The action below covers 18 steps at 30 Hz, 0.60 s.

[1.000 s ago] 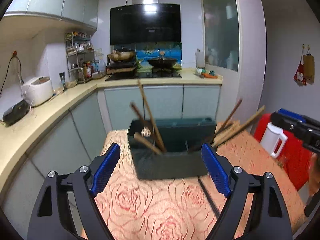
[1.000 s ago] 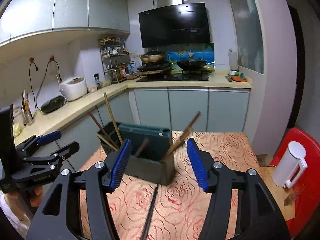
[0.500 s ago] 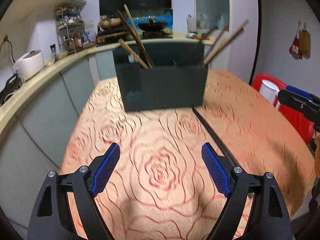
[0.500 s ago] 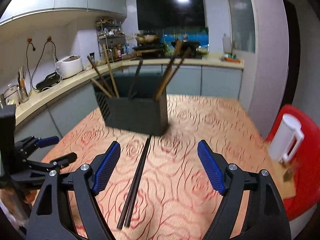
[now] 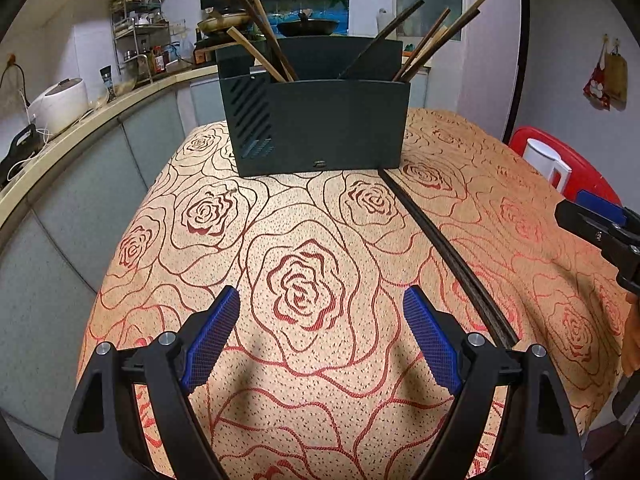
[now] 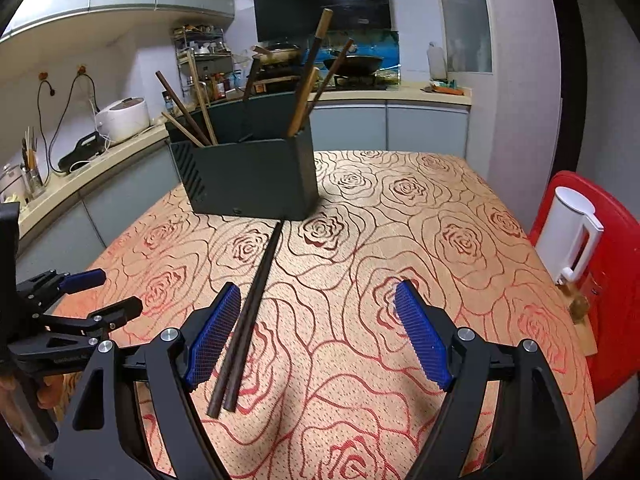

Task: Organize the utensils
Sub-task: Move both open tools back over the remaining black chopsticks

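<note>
A dark utensil holder [image 5: 320, 126] stands at the far side of the table, with several wooden chopsticks and utensils sticking up from it; it also shows in the right wrist view [image 6: 252, 176]. A pair of dark chopsticks [image 6: 250, 312] lies flat on the cloth, running from the holder toward me; it shows in the left wrist view [image 5: 448, 256] too. My left gripper [image 5: 322, 336] is open and empty, low over the cloth, left of the chopsticks. My right gripper [image 6: 318, 332] is open and empty, its left finger [image 6: 214, 334] just beside the chopsticks' near end.
The table carries an orange rose-pattern cloth [image 5: 304, 280]. A white jug [image 6: 570, 232] sits on a red chair [image 6: 616, 264] at the right. A kitchen counter [image 5: 80, 120] with a rice cooker [image 5: 58, 102] runs along the left.
Both grippers have dropped low and pulled back toward the table's near side. The holder now looks farther off, and the lying chopsticks have come close to the right gripper.
</note>
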Each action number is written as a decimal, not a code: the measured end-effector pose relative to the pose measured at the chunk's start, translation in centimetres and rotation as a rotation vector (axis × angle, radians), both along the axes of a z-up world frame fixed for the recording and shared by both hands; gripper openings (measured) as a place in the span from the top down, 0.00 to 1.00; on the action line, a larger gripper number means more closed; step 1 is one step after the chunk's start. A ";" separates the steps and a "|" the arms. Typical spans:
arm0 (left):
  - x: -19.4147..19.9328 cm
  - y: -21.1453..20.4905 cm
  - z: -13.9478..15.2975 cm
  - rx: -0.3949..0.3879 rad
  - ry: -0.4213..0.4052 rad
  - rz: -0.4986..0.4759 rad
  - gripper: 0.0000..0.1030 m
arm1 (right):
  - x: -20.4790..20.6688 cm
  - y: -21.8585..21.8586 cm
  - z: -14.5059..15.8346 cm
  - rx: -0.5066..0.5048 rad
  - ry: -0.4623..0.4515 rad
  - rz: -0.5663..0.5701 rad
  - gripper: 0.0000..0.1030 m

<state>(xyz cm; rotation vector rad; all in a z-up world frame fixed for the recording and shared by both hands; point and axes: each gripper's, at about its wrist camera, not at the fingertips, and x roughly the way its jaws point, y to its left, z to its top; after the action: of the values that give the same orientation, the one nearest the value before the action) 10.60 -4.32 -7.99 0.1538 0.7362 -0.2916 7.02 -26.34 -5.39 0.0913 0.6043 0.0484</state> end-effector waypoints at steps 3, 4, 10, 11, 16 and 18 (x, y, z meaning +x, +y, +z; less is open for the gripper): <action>-0.1 -0.1 -0.3 0.001 0.008 0.002 0.21 | -0.1 -0.1 -0.5 -0.002 0.013 -0.003 0.25; -0.2 -0.1 -0.4 0.001 0.011 0.002 0.21 | -0.2 -0.2 -0.6 -0.007 0.016 -0.004 0.25; -1.1 -0.4 -0.9 -0.012 0.037 -0.018 0.21 | -0.4 -0.6 -1.6 -0.017 0.040 -0.024 0.25; -1.5 -0.5 -1.0 -0.014 0.042 -0.030 0.21 | -0.5 -0.8 -1.7 -0.016 0.043 -0.028 0.25; -3.3 -1.9 -1.2 -0.007 0.042 -0.089 0.21 | -0.4 -1.4 -2.0 -0.011 0.049 -0.044 0.25; -4.1 -2.6 -1.2 -0.008 0.045 -0.120 0.21 | -0.4 -1.6 -2.0 -0.011 0.049 -0.051 0.25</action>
<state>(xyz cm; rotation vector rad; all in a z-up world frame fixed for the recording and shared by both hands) 6.55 -6.95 -9.24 0.1845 0.7721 -0.4134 6.65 -27.98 -7.42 0.0976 0.6510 -0.0062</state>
